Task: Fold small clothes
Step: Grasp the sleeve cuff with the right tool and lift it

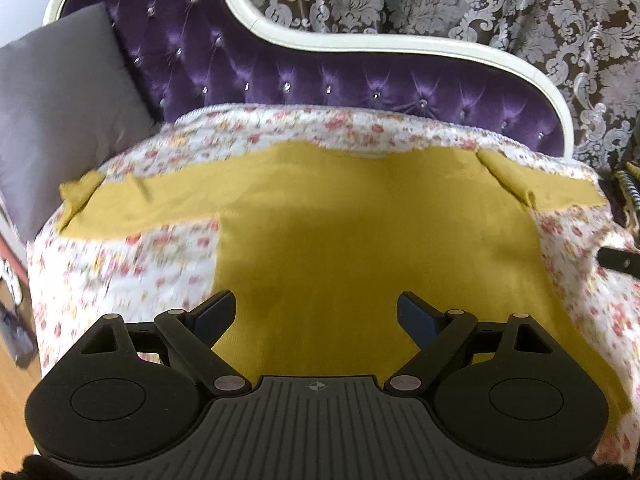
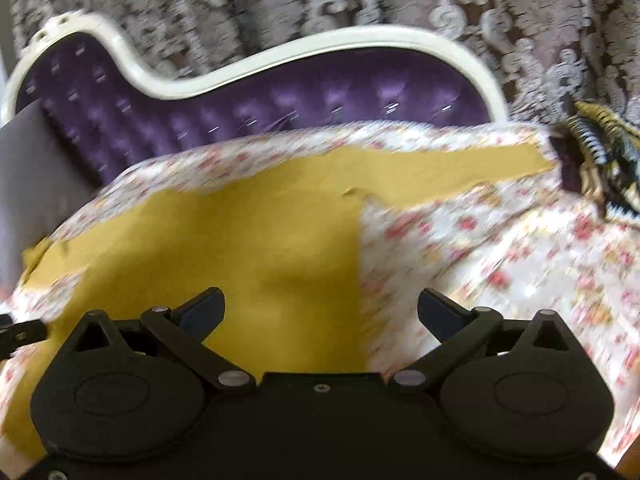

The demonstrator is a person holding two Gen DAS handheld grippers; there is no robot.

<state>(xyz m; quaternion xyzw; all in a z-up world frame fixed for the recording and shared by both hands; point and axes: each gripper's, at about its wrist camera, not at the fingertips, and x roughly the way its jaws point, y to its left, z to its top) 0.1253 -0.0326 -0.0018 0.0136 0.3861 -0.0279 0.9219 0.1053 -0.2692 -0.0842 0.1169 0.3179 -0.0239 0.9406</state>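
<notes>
A mustard-yellow long-sleeved top (image 1: 360, 232) lies spread flat on a floral-covered seat (image 1: 132, 264), sleeves out to both sides, neck toward the backrest. My left gripper (image 1: 316, 312) is open and empty, hovering over the top's lower body. My right gripper (image 2: 320, 312) is open and empty over the top's (image 2: 240, 240) right side edge, where it meets the floral cover (image 2: 500, 264). The right sleeve (image 2: 480, 164) stretches to the far right. The right gripper's tip (image 1: 618, 260) shows at the left wrist view's right edge. The right wrist view is motion-blurred.
A purple tufted backrest with a white frame (image 1: 320, 76) stands behind the seat. A grey cushion (image 1: 60, 120) leans at the left. A patterned curtain (image 1: 520, 20) hangs behind. A striped black-and-yellow cloth (image 2: 600, 152) lies at the far right. Wooden floor (image 1: 16, 392) shows lower left.
</notes>
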